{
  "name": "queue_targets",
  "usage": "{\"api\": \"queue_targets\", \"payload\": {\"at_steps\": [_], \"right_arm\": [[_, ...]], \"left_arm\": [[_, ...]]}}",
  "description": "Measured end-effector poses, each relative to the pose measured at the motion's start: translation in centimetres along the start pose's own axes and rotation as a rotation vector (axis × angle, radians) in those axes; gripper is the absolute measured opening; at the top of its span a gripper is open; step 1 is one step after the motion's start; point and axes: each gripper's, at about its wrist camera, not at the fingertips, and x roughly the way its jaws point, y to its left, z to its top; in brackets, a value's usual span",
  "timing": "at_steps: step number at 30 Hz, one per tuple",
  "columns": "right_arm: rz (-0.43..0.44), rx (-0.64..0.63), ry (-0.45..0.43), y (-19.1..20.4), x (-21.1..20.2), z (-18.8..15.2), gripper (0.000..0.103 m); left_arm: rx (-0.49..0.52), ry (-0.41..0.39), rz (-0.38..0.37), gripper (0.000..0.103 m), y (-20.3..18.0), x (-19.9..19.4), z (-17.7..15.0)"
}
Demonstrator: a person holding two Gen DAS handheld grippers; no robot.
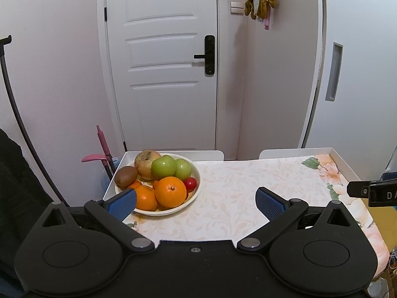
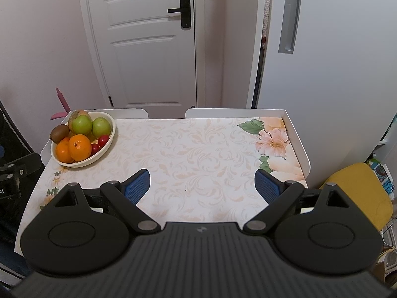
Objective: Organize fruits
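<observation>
All fruit sits heaped in the bowl [image 2: 109, 137] at the surface's [image 2: 198, 149] corner (gathered, tidy); left tongs [image 1: 196, 202] and right tongs [image 2: 202, 183] gape wide, holding nothing.

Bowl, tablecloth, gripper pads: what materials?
Bowl: cream, smooth, slightly glossy, likely ceramic or melamine. Tablecloth: floral print, flat with faint sheen, probably wipeable vinyl. Pads: blue, finely dotted texture, looks like rubber, on matte black plastic arms. Both grippers open.
</observation>
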Motion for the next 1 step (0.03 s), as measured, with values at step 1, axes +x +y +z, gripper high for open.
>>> {"api": "queue_targets", "payload": {"at_steps": [1], "right_arm": [[0.0, 0.0, 0.001, 0.01, -0.02, 0.0, 0.103]], "left_arm": [[-0.002, -0.002, 0.001, 0.103, 0.04, 0.05, 0.05]]}}
